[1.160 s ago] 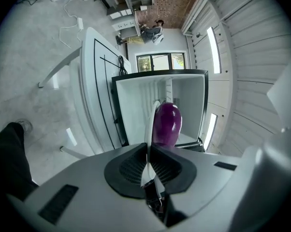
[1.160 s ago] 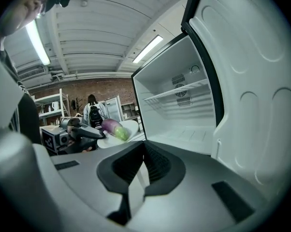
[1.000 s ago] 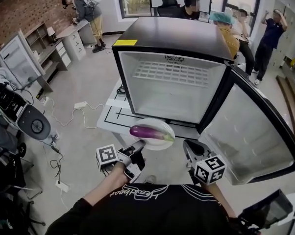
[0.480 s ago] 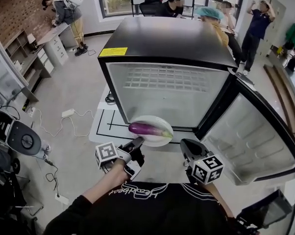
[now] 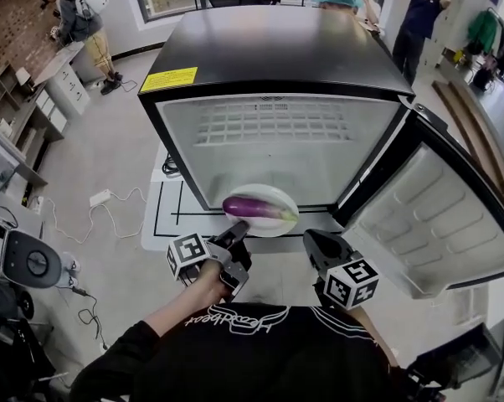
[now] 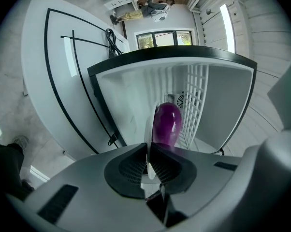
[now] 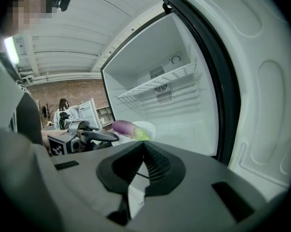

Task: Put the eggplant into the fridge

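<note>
**Eggplant [image 5: 254,207] held on a plate [image 5: 269,193] at the open fridge [image 5: 277,48]**

The left hand-held gripper [image 5: 238,229] is closed narrow on the near rim of the white plate. The purple eggplant lies across the plate, its green stem end toward the right. Plate and eggplant are held in the air at the lower front edge of the fridge opening, below the wire shelf [image 5: 273,124]. The fridge door [image 5: 428,216] stands swung wide to the right. The right hand-held gripper [image 5: 312,243] hangs near the plate without touching it, its jaws together on nothing
</note>
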Demonstrator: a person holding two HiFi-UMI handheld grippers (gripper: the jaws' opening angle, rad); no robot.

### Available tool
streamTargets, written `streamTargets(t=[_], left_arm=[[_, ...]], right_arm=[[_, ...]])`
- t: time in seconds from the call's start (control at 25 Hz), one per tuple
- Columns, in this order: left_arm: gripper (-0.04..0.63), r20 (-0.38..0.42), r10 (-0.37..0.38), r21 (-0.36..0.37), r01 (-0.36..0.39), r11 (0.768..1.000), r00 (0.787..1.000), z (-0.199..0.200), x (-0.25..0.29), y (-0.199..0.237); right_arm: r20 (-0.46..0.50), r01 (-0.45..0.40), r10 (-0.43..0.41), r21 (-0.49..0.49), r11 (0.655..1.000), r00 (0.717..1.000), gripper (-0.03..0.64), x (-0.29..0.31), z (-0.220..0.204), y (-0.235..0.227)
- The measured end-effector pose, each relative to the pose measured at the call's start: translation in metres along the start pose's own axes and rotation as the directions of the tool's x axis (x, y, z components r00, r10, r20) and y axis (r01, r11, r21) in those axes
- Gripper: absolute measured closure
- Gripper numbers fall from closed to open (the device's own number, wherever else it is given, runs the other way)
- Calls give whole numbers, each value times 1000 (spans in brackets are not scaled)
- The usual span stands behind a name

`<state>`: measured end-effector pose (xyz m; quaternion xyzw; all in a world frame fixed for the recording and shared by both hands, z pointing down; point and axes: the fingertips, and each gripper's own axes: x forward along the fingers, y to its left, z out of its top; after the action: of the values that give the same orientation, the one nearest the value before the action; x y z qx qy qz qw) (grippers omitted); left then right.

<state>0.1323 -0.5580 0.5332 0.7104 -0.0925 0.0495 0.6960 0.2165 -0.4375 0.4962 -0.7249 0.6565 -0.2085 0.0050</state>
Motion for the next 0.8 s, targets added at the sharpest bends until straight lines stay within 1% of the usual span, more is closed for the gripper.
streamTargets(t=[0.12,0.24,0.44,0.6,0.8], left_arm=[[568,-2,16,12,-16,1000,1000,6,16,7],[568,21,44,26,-45,999,999,14,31,14],[567,44,85,19,-86,996,995,25,57,26],[566,61,95,21,-97,995,994,33,76,28],[566,78,124,-7,-124,992,989,41,92,34]], right_arm=[[-9,26,-26,12,1000,1000,609,3,-5,-4],[-15,52,-52,20,998,999,609,5,-9,-7],[-24,86,-85,35,996,996,609,7,-18,-15],[-36,106,-105,44,993,994,609,12,-24,-24],[-49,104,-101,60,993,994,609,27,-26,-30]])
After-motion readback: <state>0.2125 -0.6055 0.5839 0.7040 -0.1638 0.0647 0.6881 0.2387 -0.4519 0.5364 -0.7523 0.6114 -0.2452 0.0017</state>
